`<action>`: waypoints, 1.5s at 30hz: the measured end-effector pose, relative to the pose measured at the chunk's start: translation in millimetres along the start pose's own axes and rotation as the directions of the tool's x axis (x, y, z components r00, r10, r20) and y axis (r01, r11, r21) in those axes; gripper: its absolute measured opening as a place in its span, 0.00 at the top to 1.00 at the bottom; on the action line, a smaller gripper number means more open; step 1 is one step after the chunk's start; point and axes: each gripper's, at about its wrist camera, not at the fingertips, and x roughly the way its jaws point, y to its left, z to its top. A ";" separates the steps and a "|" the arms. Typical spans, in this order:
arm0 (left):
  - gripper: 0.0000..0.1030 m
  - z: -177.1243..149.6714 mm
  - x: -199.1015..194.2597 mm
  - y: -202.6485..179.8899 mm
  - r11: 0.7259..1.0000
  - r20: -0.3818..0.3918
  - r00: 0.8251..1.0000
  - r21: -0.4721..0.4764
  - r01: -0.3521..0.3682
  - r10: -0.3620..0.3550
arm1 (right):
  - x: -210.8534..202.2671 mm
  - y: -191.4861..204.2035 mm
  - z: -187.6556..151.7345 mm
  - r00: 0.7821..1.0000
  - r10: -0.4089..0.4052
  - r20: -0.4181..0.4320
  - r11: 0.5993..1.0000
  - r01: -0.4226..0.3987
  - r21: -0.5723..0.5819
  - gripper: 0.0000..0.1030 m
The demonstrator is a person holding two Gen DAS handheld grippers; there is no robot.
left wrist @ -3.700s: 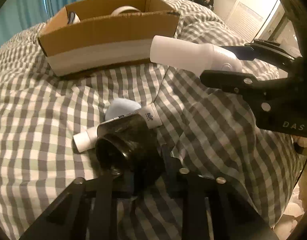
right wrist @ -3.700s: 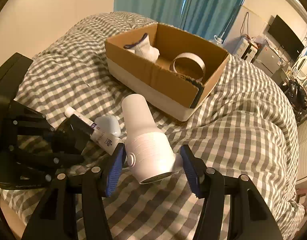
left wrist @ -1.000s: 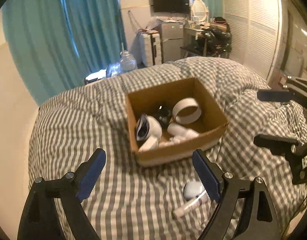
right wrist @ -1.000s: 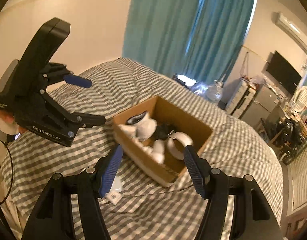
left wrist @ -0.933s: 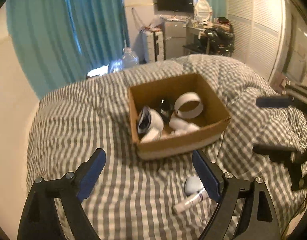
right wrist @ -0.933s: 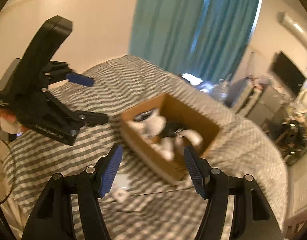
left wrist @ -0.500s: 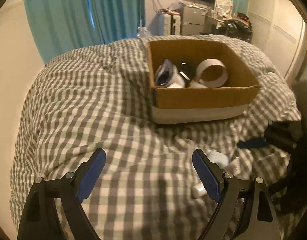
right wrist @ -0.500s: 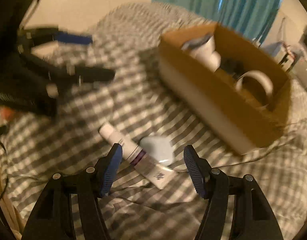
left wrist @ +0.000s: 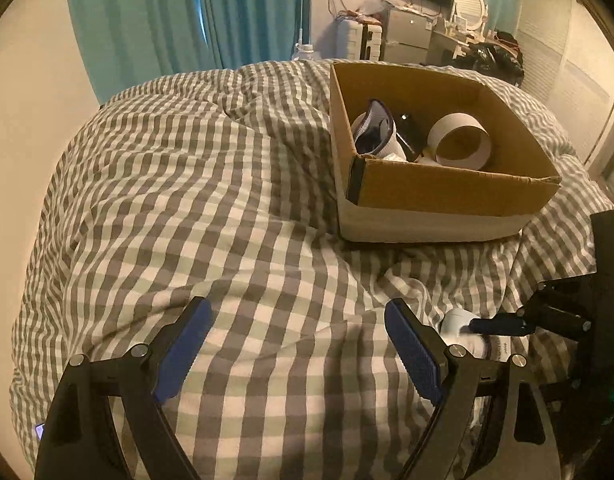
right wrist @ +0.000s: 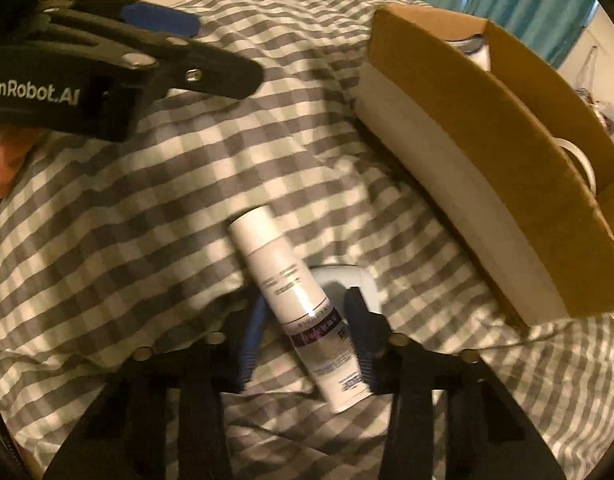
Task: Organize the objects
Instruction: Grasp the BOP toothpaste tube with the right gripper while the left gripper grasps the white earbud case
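A white tube with a purple label (right wrist: 299,300) lies on the checked bedspread (left wrist: 187,200). My right gripper (right wrist: 307,328) is low over it with a finger on each side, partly closed around the tube; I cannot tell whether the pads touch it. A small pale blue case (right wrist: 347,280) lies just behind the tube and also shows in the left wrist view (left wrist: 455,320). My left gripper (left wrist: 299,344) is open and empty above the bed. The cardboard box (left wrist: 447,192) holds a tape roll (left wrist: 459,140), a dark item and white items.
The box (right wrist: 487,152) stands close to the right of the tube. The left gripper's body (right wrist: 107,60) hangs at the upper left of the right wrist view. Teal curtains (left wrist: 187,20), a wall and furniture lie beyond the bed.
Both grippers have come down from high above the bed. My right gripper has dropped onto the white tube and narrowed around it. My left gripper stays open.
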 end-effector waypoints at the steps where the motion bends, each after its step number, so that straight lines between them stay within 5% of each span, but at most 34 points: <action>1: 0.12 -0.4 -0.5 -0.3 1.000 -0.001 1.000 -0.002 -0.002 0.002 | -4.0 -3.1 -2.0 1.000 -0.008 0.012 1.000 0.008 0.016 0.70; 7: 0.12 -2.9 -5.0 -14.9 0.999 -0.020 0.999 -0.020 0.029 -0.029 | -50.4 -24.7 -10.3 0.992 -0.057 0.112 0.994 0.046 0.098 0.76; 14: 0.12 -8.3 -0.3 -72.6 0.993 -0.029 0.995 0.067 0.100 -0.098 | -96.8 -61.0 -23.4 0.978 -0.135 0.161 0.978 0.106 0.180 0.77; 23: 0.12 -29.8 32.7 -127.3 0.985 -0.099 0.992 0.146 0.096 -0.082 | -76.3 -86.9 -26.5 0.983 -0.114 0.141 0.969 0.079 0.232 0.77; 27: 0.23 -31.5 46.8 -132.8 0.981 -0.146 0.984 0.153 0.121 -0.099 | -61.4 -96.8 -35.1 0.985 -0.082 0.149 0.961 0.039 0.273 0.78; 32: 0.23 -36.4 67.5 -137.9 0.978 -0.199 0.976 0.171 0.119 -0.084 | -53.0 -100.1 -39.5 0.987 -0.056 0.150 0.956 0.009 0.292 0.79; 37: 0.47 -39.2 64.1 -138.3 0.974 -0.203 0.973 0.169 0.149 -0.113 | -53.7 -101.3 -44.2 0.986 -0.050 0.160 0.952 -0.001 0.306 0.81; 45: 0.48 -43.1 42.0 -132.5 0.976 -0.185 0.974 0.145 0.161 -0.133 | -66.6 -90.9 -50.6 0.979 -0.088 0.185 0.951 0.027 0.309 0.87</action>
